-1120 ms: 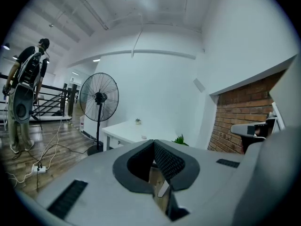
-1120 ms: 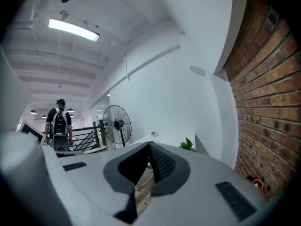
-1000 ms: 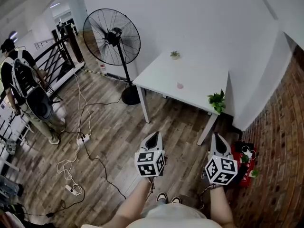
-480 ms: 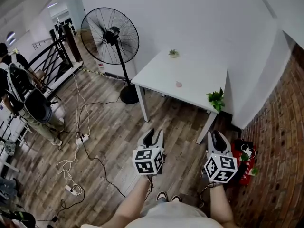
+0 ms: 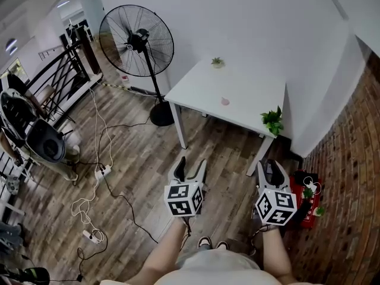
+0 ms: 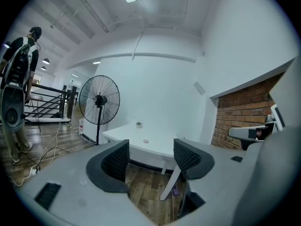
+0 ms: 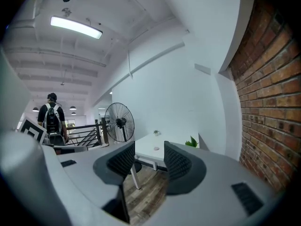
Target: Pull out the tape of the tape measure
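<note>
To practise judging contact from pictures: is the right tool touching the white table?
Apart. In the right gripper view the white table stands well beyond the right tool's open jaws, with bare wooden floor between them.

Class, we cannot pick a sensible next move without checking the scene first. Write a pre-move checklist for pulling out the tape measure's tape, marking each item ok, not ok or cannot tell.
1. Left gripper empty: ok; its jaws have just been opening, nothing between them.
2. Right gripper empty: ok; jaws apart, nothing between them.
3. Tape measure found: cannot tell; a small pink object lies on the white table, too small to identify.
4. Table within reach: not ok; both grippers hang over the wooden floor, short of it.
5. Way ahead: ok, it seems; the power strip lies off left.
</note>
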Available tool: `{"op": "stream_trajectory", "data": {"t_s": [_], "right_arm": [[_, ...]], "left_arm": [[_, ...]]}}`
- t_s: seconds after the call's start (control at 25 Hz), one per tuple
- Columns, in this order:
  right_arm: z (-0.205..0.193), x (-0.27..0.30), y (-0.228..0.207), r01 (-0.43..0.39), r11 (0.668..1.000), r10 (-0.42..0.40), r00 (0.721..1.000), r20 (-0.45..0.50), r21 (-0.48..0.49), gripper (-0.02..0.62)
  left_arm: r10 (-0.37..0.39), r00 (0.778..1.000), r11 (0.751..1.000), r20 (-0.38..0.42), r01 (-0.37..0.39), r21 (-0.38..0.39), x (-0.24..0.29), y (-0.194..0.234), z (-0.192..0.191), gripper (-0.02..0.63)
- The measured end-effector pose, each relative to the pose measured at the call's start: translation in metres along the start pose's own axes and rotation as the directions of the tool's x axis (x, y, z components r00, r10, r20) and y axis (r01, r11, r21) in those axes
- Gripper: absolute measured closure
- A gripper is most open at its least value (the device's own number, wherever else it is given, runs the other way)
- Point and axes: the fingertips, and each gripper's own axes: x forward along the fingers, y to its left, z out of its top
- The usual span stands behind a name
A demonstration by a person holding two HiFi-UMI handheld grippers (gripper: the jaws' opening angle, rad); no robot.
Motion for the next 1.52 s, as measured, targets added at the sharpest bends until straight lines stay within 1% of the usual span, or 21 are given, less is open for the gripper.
{"op": "stream_trajectory", "data": {"t_s": [0.4, 0.72, 0.96, 1.12, 1.52], "right_arm": [[-0.012, 0.01, 0.006, 0.055, 0.998, -0.054, 0.998, -0.013, 0.029, 0.403], [-0.024, 0.032, 0.001, 0.076, 0.996, -0.074, 0.996, -0.045, 0.041, 0.403], [-0.021, 0.07, -0.014, 0.07, 0.997, -0.068, 0.997, -0.046, 0.043, 0.403], [-0.012, 0.105, -0.026, 0.057, 0.997, -0.055, 0.998, -0.043, 0.047, 0.403], [0.011, 0.193, -0.056, -0.01, 1.0, 0.011, 0.998, -0.064, 0.027, 0.404]], "left_arm": [[-0.011, 0.999, 1.0, -0.039, 0.011, 0.011, 0.009, 0.03, -0.006, 0.334], [-0.019, 0.998, 1.0, -0.064, 0.02, 0.012, 0.034, 0.04, -0.009, 0.334], [-0.004, 0.998, 1.0, -0.067, 0.005, 0.014, 0.071, 0.049, -0.004, 0.334], [0.012, 0.998, 1.0, -0.063, -0.01, 0.023, 0.101, 0.053, 0.006, 0.334], [0.082, 0.995, 0.997, -0.051, -0.082, 0.006, 0.176, 0.062, 0.028, 0.334]]}}
